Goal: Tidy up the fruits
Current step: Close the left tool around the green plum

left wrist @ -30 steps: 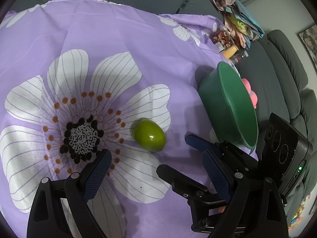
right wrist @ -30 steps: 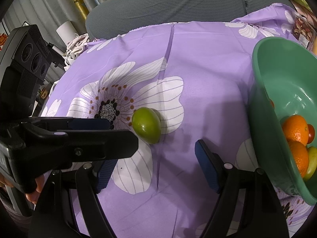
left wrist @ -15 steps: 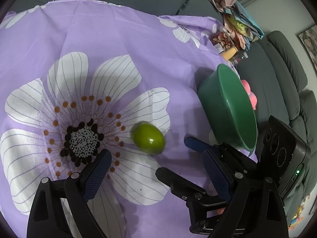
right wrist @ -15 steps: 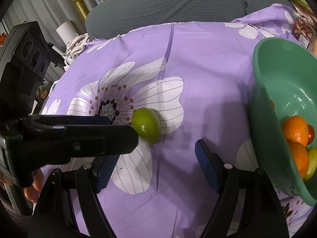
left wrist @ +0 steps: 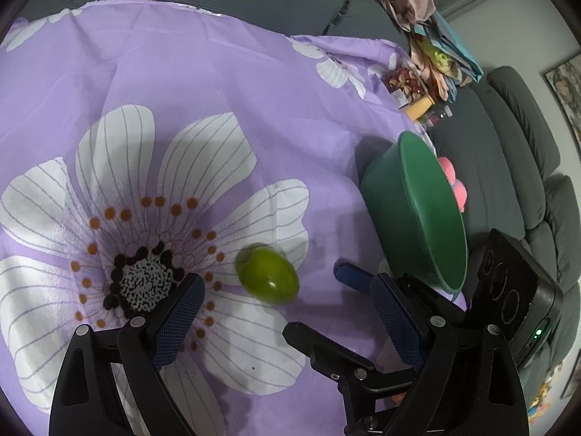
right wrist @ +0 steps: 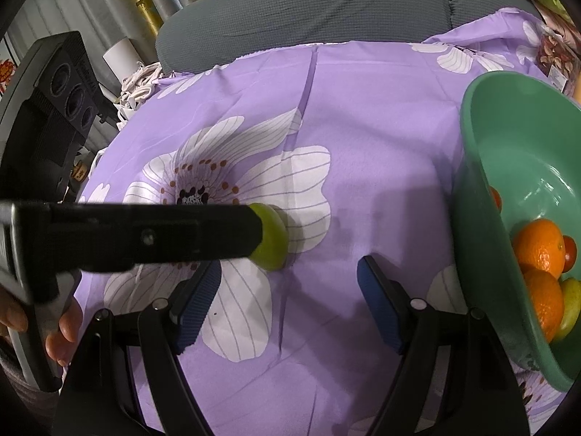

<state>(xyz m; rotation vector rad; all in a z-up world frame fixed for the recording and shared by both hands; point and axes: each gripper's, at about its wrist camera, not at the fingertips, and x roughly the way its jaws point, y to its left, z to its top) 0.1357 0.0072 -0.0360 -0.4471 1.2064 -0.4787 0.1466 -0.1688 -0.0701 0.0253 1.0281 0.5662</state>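
A green lime-like fruit (left wrist: 268,275) lies on the purple flowered cloth (left wrist: 225,101). My left gripper (left wrist: 287,312) is open and empty, its jaws just short of the fruit. In the right wrist view the fruit (right wrist: 273,239) is half hidden behind the left gripper's body. My right gripper (right wrist: 288,287) is open and empty, just right of the left one; its fingers (left wrist: 354,276) show in the left wrist view. A green bowl (right wrist: 483,196) at the right holds oranges (right wrist: 539,247) and other fruit; it also shows in the left wrist view (left wrist: 410,218).
A grey sofa (left wrist: 515,152) borders the cloth at the back and right. Snack packets and clutter (left wrist: 417,87) sit at the cloth's far right corner. A pink object (left wrist: 454,181) lies behind the bowl. Cords and a white roll (right wrist: 127,69) lie at the far left.
The left gripper has moved forward and lower, so the fruit sits nearer its jaws. In the right wrist view its body now covers part of the fruit. The right gripper has barely moved.
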